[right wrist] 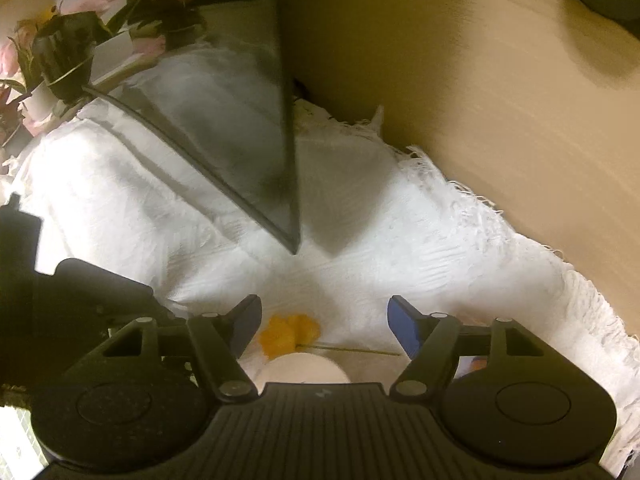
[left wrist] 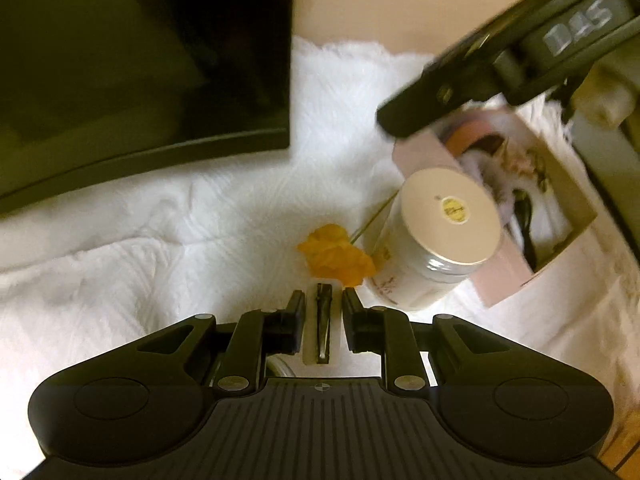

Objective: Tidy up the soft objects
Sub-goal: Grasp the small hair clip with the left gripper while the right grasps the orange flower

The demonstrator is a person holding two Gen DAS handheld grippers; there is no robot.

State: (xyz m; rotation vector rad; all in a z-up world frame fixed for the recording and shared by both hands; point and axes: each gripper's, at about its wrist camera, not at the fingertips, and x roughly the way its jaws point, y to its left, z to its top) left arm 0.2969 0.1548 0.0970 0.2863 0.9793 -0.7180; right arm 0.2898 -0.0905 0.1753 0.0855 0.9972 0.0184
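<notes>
A yellow fabric flower (left wrist: 335,255) with a thin green stem lies on the white fringed cloth (left wrist: 160,240). My left gripper (left wrist: 323,300) is shut on a small whitish clip-like object (left wrist: 323,328), just in front of the flower. My right gripper (right wrist: 324,320) is open and empty, hovering above the flower (right wrist: 289,333) and a white round jar lid (right wrist: 304,368). In the left wrist view the right gripper (left wrist: 404,116) hangs blurred above a jar and box.
A dark monitor (left wrist: 140,60) stands on the cloth at left; its edge (right wrist: 240,140) juts toward me. A silver-lidded jar (left wrist: 440,236) and a pink box (left wrist: 516,200) of items sit right. Pink artificial flowers (right wrist: 48,48) stand far left. A beige wall (right wrist: 480,100) is behind.
</notes>
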